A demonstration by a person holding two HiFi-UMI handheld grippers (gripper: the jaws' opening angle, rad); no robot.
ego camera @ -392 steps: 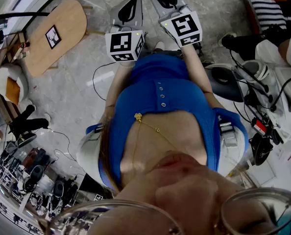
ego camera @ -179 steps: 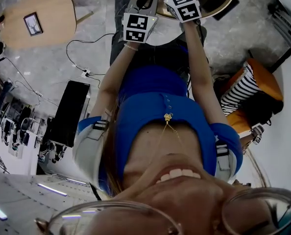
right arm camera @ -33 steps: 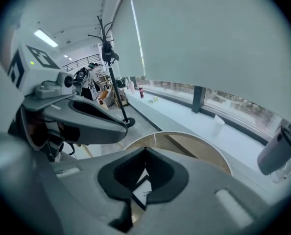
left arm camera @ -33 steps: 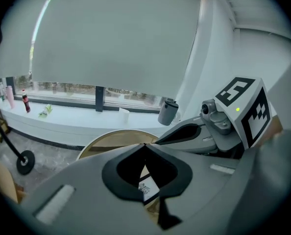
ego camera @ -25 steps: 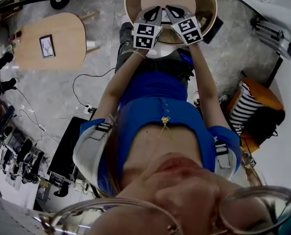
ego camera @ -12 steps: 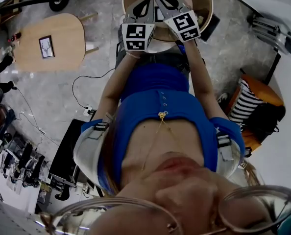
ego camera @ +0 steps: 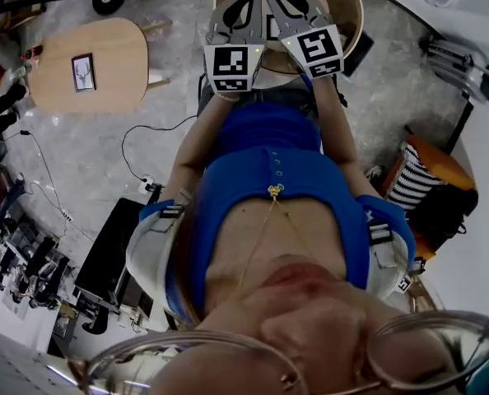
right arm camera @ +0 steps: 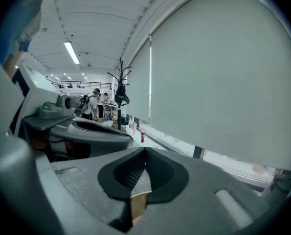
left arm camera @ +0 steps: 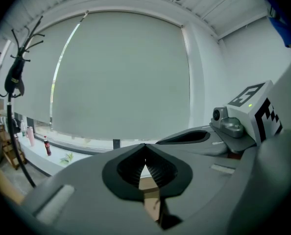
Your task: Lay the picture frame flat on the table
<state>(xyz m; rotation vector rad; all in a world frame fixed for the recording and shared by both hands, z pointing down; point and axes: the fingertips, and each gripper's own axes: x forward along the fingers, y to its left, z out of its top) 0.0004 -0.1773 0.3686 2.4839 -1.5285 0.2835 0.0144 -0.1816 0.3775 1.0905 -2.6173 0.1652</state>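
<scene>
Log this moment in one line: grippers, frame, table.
left gripper: shut, empty | right gripper: shut, empty | picture frame: appears flat on wooden table, apart from both grippers | task: appears done

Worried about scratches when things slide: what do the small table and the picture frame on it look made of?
The small table looks like pale wood or veneer, matte: even tan top, no glare, matching legs. The picture frame has a thin dark border, wood or plastic; too small to tell.
</scene>
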